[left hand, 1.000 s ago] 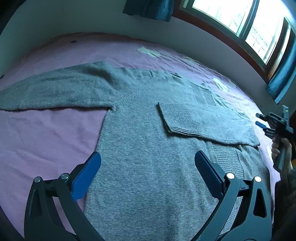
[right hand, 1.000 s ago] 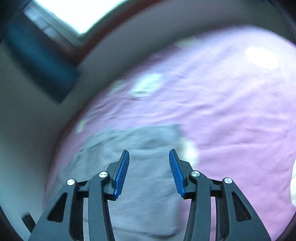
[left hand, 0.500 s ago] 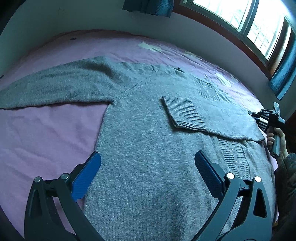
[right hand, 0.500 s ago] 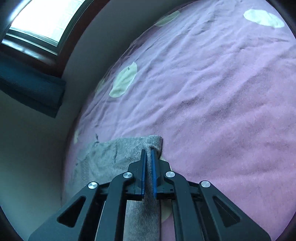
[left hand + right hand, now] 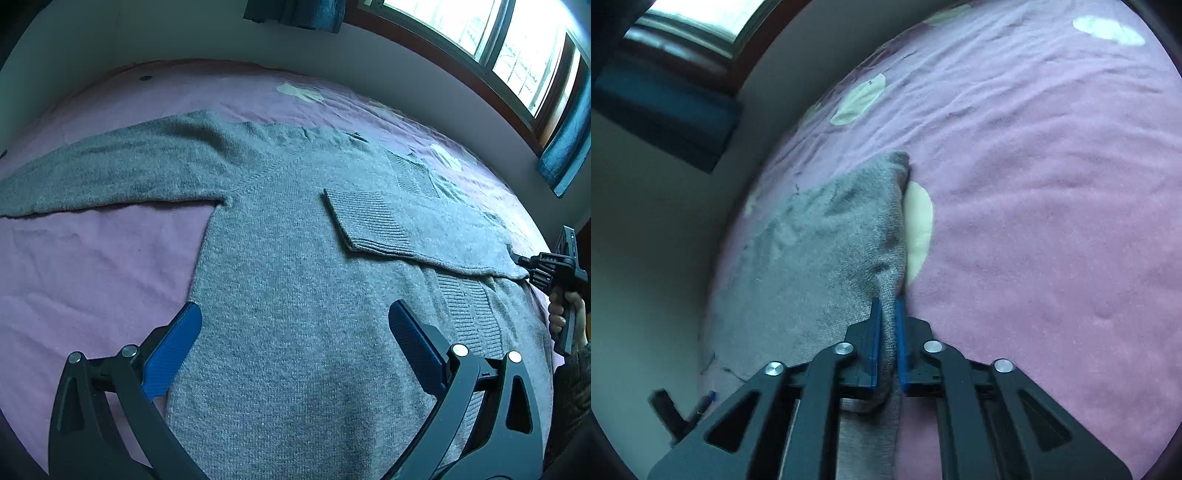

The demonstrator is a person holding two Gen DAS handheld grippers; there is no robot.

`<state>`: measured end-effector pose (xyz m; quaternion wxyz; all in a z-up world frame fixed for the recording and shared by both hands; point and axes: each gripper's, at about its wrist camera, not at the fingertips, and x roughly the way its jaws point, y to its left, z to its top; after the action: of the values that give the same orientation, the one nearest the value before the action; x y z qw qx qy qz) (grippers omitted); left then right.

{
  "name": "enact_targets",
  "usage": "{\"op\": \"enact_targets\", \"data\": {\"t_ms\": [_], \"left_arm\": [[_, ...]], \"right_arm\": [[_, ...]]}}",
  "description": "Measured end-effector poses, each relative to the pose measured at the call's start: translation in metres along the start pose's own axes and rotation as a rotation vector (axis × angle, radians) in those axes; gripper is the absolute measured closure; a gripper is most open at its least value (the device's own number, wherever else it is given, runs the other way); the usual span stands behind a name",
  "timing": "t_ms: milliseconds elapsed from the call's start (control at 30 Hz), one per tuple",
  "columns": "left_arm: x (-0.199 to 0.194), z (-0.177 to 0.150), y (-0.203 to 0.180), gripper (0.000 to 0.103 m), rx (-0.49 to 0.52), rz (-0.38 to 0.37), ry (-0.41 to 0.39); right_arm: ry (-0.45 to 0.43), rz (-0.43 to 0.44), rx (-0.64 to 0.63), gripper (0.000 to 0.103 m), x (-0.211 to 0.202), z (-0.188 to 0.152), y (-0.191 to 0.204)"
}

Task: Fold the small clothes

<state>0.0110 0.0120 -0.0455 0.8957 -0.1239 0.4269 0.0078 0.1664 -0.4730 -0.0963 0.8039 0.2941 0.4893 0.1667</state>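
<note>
The right gripper (image 5: 888,325), jaws apart a second ago, now clamps the grey sweater's (image 5: 295,295) folded edge, ready to fold, while the left gripper (image 5: 295,347) hovers with jaws wide apart.

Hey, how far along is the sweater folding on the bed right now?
Early on. Done: one sleeve already lies folded across the grey sweater. In hand: the right gripper is shut on the sweater's edge beside the pink bedspread. Left: the other sleeve is spread out flat, the body is unfolded, and the left gripper hovers open over it.
</note>
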Motion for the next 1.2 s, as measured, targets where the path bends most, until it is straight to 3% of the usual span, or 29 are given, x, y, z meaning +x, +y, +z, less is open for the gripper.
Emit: {"op": "enact_targets", "data": {"t_ms": [200, 367, 467, 633, 800, 867, 967, 1200], "left_arm": [[-0.003, -0.001, 0.002, 0.002, -0.004, -0.009, -0.006], [-0.005, -0.001, 0.003, 0.002, -0.004, -0.015, -0.009], [-0.008, 0.000, 0.002, 0.002, -0.001, -0.017, -0.015], [-0.015, 0.000, 0.004, 0.002, -0.001, -0.010, -0.029], [-0.021, 0.002, 0.020, 0.002, -0.036, 0.002, -0.032], [-0.025, 0.004, 0.032, 0.002, -0.061, 0.008, -0.034], [-0.030, 0.007, 0.057, 0.002, -0.110, 0.030, -0.042], [-0.039, 0.011, 0.151, 0.002, -0.290, 0.119, -0.067]], "right_arm": [[-0.043, 0.038, 0.018, 0.091, -0.021, -0.008, -0.002], [-0.104, 0.034, 0.015, 0.042, -0.061, -0.031, -0.001], [-0.110, 0.017, -0.005, 0.036, -0.082, -0.051, -0.004], [-0.116, -0.122, -0.039, 0.031, -0.102, -0.078, -0.020], [-0.148, -0.089, -0.084, 0.026, -0.102, -0.090, -0.025], [-0.154, -0.102, -0.119, 0.018, -0.098, -0.092, -0.020], [-0.159, -0.135, -0.159, 0.016, -0.096, -0.096, -0.012], [-0.177, -0.066, -0.106, 0.016, -0.101, -0.096, -0.019]]}}
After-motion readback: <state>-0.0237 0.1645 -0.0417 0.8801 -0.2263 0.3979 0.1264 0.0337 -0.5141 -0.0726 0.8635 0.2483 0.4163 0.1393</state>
